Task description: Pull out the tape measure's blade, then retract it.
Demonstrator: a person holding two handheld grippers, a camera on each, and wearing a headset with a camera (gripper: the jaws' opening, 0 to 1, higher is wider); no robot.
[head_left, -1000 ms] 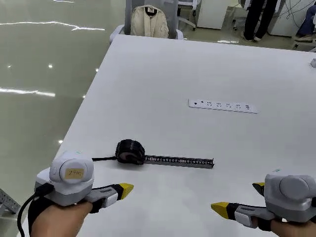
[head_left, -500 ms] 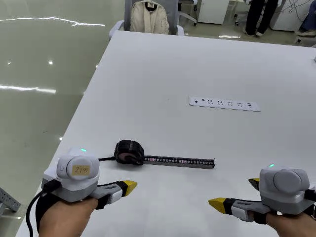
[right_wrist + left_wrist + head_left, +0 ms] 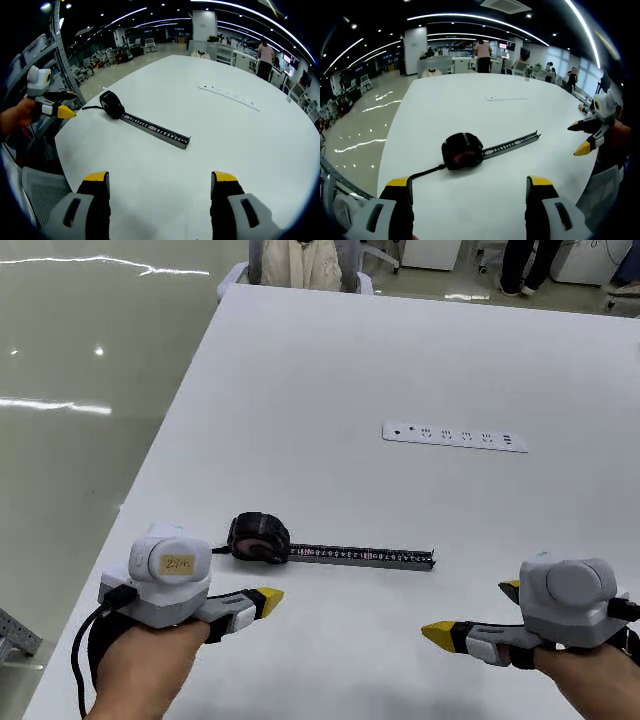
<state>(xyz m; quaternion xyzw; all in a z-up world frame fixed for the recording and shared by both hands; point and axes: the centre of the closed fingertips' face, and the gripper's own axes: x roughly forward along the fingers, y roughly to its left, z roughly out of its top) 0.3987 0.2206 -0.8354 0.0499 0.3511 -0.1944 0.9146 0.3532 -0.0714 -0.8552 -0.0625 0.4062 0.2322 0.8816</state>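
A black tape measure (image 3: 260,537) lies on the white table (image 3: 330,370), its blade (image 3: 362,557) pulled out to the right and flat on the surface. A black strap trails from its left side. My left gripper (image 3: 262,602) is open, just in front of the case, nothing between its fingers. In the left gripper view the tape measure (image 3: 462,150) sits ahead of the spread jaws, and the blade (image 3: 512,144) runs right. My right gripper (image 3: 470,612) is open, near the table's front right, short of the blade tip (image 3: 183,140). The case (image 3: 112,104) lies far left in the right gripper view.
A white power strip (image 3: 454,437) lies further back on the table. A chair with a pale jacket (image 3: 300,262) stands at the far end. The table's left edge drops to a glossy floor (image 3: 80,390). People stand in the background.
Both grippers stay open and near the front edge, the left edging slightly toward the case. The head view has tilted down a little. The tape measure and blade have not moved.
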